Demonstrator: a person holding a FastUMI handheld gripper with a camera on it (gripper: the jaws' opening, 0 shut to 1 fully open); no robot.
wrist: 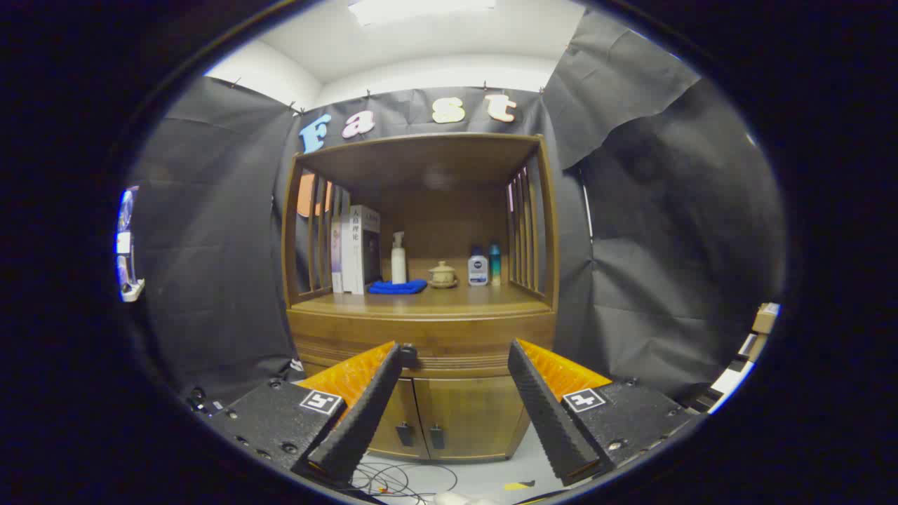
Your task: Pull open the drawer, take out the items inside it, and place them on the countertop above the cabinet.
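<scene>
Facing a wooden cabinet [421, 280] set against the booth's dark wall, with the gripper [454, 351] released: fingers spread wide, nothing between them, well short of the cabinet front. Drawer [449, 344] shut, a wide band just under the countertop [428, 300] and above two lower doors [435, 417]. Small dark knob [409, 348] on the drawer's left part, peeking out just beside the tip of the left finger. Contents hidden for now. Worth swinging left first so that the knob lies midway between the fingers, then easing forward level until both fingers flank it, then closing firmly. Probably best to pull straight back along the drawer's run, not up or sideways, since a small round knob slips easily from a skewed grip. Countertop's far part already taken: books [356, 249] at the left, a blue cloth [398, 286] with a white pump bottle [398, 258] behind it, a small lidded pot [443, 275], two more bottles [485, 265] at the right. Near strip of the countertop bare, likely the safest landing place later.
</scene>
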